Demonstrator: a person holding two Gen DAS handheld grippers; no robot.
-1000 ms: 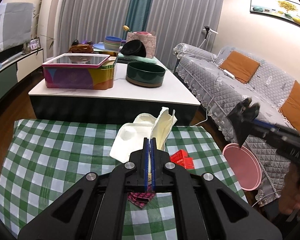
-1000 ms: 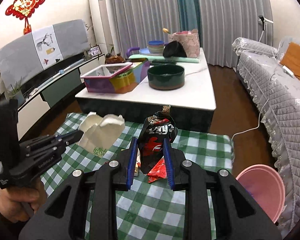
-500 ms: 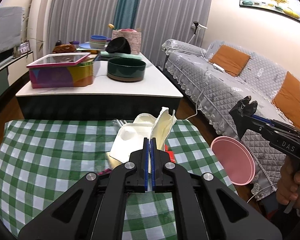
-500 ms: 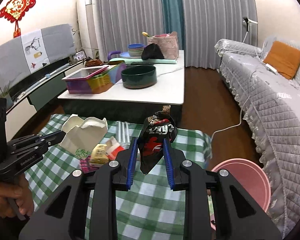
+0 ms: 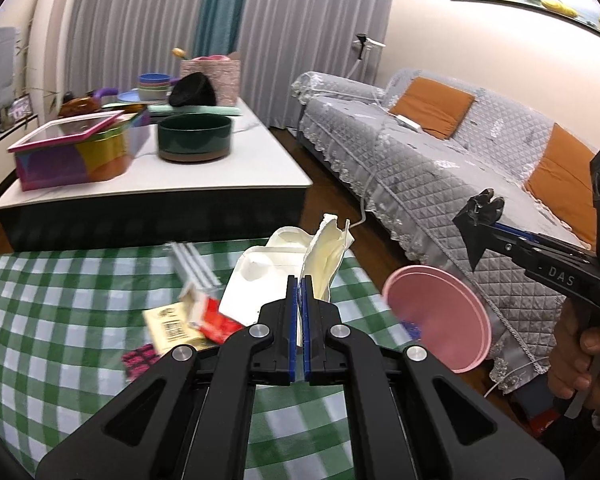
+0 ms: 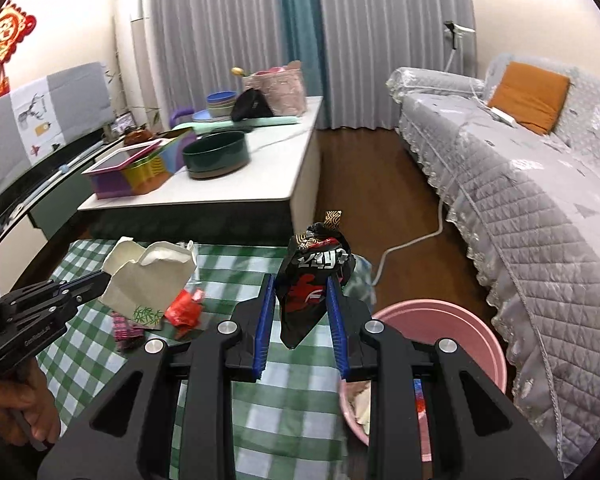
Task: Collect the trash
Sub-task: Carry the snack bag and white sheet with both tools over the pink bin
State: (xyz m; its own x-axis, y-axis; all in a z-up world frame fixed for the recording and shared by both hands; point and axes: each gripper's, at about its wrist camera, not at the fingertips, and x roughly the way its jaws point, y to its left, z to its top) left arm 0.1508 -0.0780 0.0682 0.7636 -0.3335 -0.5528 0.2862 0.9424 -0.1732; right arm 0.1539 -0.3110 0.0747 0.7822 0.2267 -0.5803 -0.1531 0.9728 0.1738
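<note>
Pink bin [image 6: 440, 312] sits on the floor just off the right edge of the checked cloth [image 5: 60, 320], between it and the grey sofa [image 6: 540, 220]. Prob put there so trash can go straight off the table w/o a long carry. Some scraps already lie inside, seen in the right wrist view.

Left gripper [image 5: 299, 280]: jaws pressed nearly together, pinching the white paper box [image 5: 284, 264] by one thin wall. Box is open and crumpled, held upright off the cloth; a thin-edge pinch makes sense, since the body is too wide and soft to span.

Right gripper [image 6: 300, 292]: jaws part-way apart, clamped on a black-and-red snack wrapper [image 6: 312, 280], which stands up between the pads w/ its twisted top poking above them. Grip is mid-bag, so it won't slip out sideways.

Both loads look aimed at the bin: the right one is close to its rim, the left one further back over the cloth. Judged: carry-to-bin step, release not yet done.

Left on the cloth: red wrapper [image 6: 186, 310], tan carton [image 5: 172, 324], small dark pink packet [image 5: 140, 360], clear straws [image 5: 194, 264]. So task maybe part done, w/ more trips needed.

Risk: the light wrapper could flutter and miss the rim if dropped from too far off.
</note>
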